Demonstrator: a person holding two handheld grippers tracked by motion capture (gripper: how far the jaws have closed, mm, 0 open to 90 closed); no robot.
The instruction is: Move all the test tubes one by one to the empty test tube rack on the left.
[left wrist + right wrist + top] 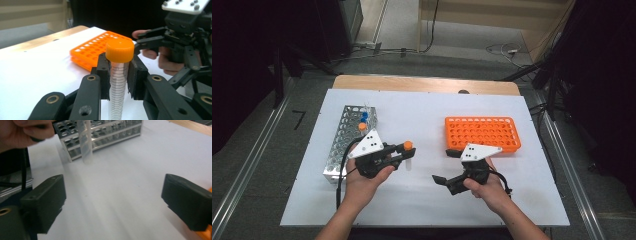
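A clear graduated tube with an orange cap (120, 51) stands upright between the pads of my left gripper (119, 71), which is shut on it just under the cap. From above, the tube (408, 146) hangs over the white sheet, right of the metal rack (343, 145). My right gripper (443, 166) is held low by the near left corner of the orange rack (482, 134), jaws wide apart and holding nothing. Its own view has the pads (43, 202) far apart over bare sheet, with the tube's lower end (85, 145) ahead of them.
The metal rack (112, 135) at the left carries tubes with blue and orange caps (363, 121) at its far end. The orange rack (92, 50) lies at the right with its holes open. A white sheet (427, 115) covers the wooden table; cables trail on the floor beyond.
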